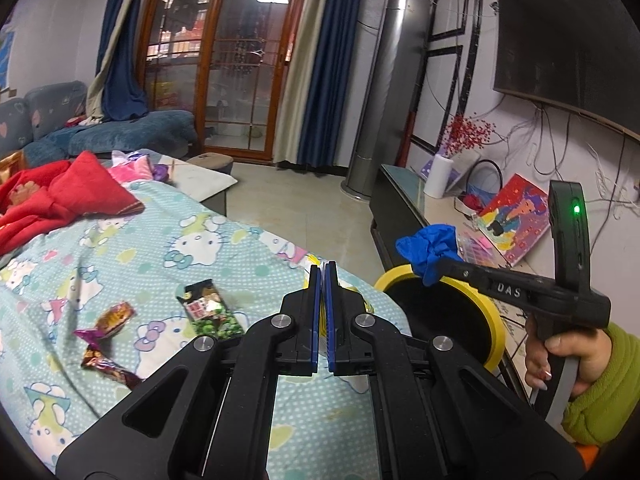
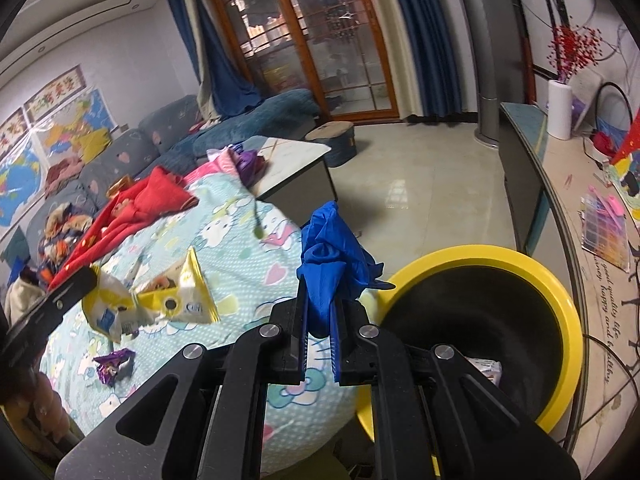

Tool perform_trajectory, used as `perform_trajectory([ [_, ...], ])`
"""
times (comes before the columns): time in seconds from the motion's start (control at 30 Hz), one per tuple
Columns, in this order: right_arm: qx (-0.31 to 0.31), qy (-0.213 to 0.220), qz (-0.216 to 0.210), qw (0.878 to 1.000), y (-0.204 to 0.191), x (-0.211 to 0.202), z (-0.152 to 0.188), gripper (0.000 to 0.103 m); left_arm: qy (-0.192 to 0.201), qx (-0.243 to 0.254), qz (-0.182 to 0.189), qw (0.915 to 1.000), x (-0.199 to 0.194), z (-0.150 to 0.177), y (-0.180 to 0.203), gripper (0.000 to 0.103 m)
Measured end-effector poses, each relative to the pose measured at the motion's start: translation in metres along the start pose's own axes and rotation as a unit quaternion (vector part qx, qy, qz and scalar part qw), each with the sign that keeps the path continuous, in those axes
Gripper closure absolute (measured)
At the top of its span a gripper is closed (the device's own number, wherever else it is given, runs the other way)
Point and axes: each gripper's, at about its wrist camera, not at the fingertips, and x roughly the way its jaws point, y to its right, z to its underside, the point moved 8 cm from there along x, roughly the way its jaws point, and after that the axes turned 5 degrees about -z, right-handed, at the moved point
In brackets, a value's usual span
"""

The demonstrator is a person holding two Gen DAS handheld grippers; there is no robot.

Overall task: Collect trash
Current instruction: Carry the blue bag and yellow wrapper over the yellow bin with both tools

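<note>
My right gripper [image 2: 320, 284] is shut on a crumpled blue glove [image 2: 334, 248] and holds it beside the rim of the yellow bin [image 2: 560, 292]; the glove [image 1: 430, 246] shows over the bin [image 1: 494, 316] in the left wrist view. My left gripper [image 1: 322, 270] is shut on a yellow and white wrapper [image 2: 160, 300], of which only a yellow edge [image 1: 312, 259] shows past its fingers. A green snack packet [image 1: 210, 308], a brown candy wrapper [image 1: 116, 316] and a purple wrapper [image 1: 108, 360] lie on the Hello Kitty blanket [image 1: 180, 240]. Another purple wrapper [image 2: 114, 364] lies there too.
A red cloth [image 1: 60, 196] lies on the blanket at the far left. A low table [image 2: 296, 160] stands beyond it. A TV cabinet [image 2: 560, 200] with boxes and a paper roll runs along the right. A wrapper [image 2: 486, 370] lies inside the bin.
</note>
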Motion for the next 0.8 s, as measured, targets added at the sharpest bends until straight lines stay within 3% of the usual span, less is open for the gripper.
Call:
perform_trajectory([
  [0.8,0.086,0.013,0.028,0.996,0.073,-0.02,0.003,0.094,-0.023,0.06,0.064,0.9959,0.032,0.018,0.087,0.103],
])
